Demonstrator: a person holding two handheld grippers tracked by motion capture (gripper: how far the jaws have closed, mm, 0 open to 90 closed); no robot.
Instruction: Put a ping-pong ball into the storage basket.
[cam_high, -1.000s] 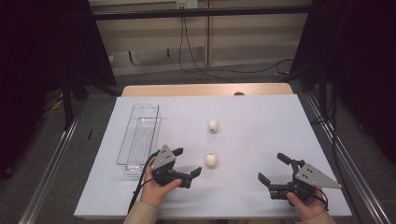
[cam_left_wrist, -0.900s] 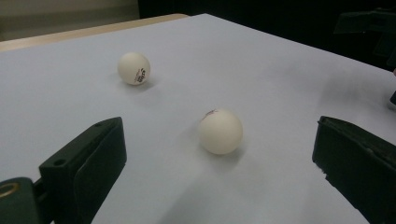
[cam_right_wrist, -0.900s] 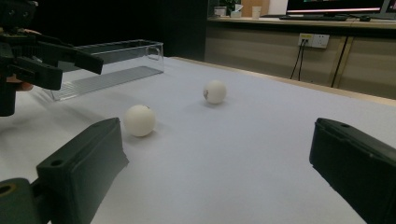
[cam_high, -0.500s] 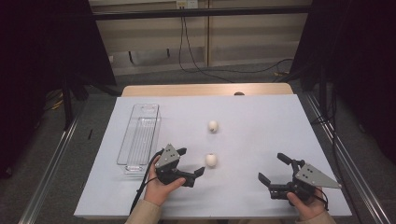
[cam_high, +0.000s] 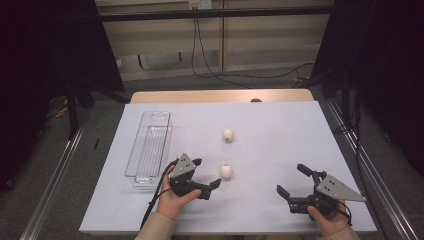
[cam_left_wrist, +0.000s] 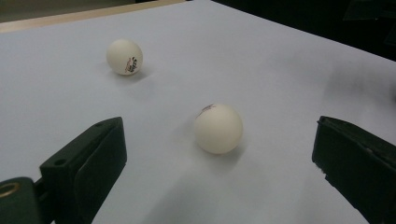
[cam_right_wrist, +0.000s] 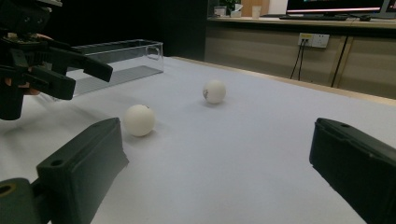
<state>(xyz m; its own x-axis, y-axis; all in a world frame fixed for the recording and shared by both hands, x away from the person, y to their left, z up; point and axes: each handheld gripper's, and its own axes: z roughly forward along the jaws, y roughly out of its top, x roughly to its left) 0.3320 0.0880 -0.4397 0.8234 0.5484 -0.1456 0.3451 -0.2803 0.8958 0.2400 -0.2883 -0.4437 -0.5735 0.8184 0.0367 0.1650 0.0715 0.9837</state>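
1. Two white balls lie on the tabletop (cam_high: 280, 130) in the high view: the near ball (cam_high: 226, 171) sits just below the middle of the frame, the far ball (cam_high: 228, 134) a little above it, the two apart. A clear tray (cam_high: 149, 148) stands left of centre, long side running up the frame, probably as the place the balls are meant to go. The left hand-held gripper (cam_high: 206, 175) sits in the lower middle, jaws spread and turned toward the near ball, which lies just beside their opening; the pose reads as an approach for a pinch. The right hand-held gripper (cam_high: 291, 180) rests at the lower right, jaws also spread, well apart from both balls, apparently idle while the other works.

2. Looking along the left gripper view, the near ball (cam_left_wrist: 218, 128) lies in the middle of the frame between the two wide-set black jaws but ahead of them, touching neither. The far ball (cam_left_wrist: 124, 56) sits at the upper left, printed mark facing the camera.

3. From the right gripper view, its own jaws stand wide at the bottom corners with nothing between them. The near ball (cam_right_wrist: 139, 120) is left of centre, the far ball (cam_right_wrist: 214, 91) beyond it, the tray (cam_right_wrist: 122, 58) at the upper left, and the left hand-held gripper (cam_right_wrist: 88, 74) reaches in from the left edge.
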